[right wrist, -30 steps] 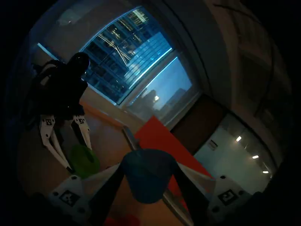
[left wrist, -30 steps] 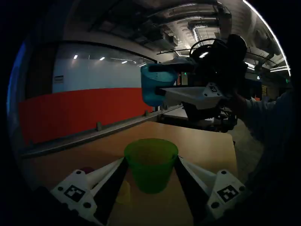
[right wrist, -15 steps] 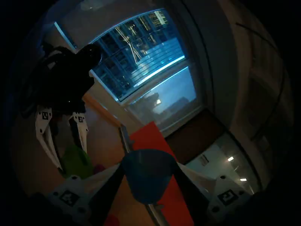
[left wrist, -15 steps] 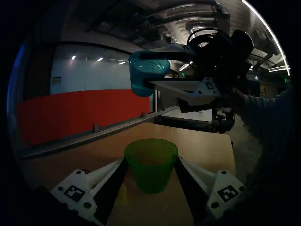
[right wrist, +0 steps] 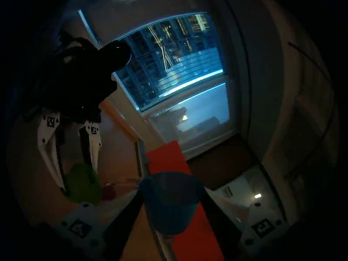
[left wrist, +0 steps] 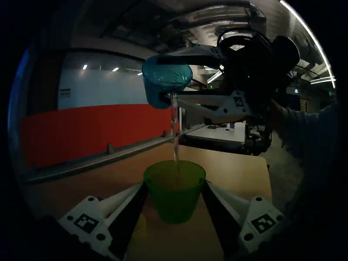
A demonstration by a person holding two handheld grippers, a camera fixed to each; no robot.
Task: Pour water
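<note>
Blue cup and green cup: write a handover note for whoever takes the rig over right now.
Left claw: shut on the green cup, upright, wooden table beneath.
Right claw: shut on the blue cup, tipped above the green one.
Done: pour started; a thin water stream falls into the green cup.
To do: finish pouring, level the blue cup, set both down.
</note>
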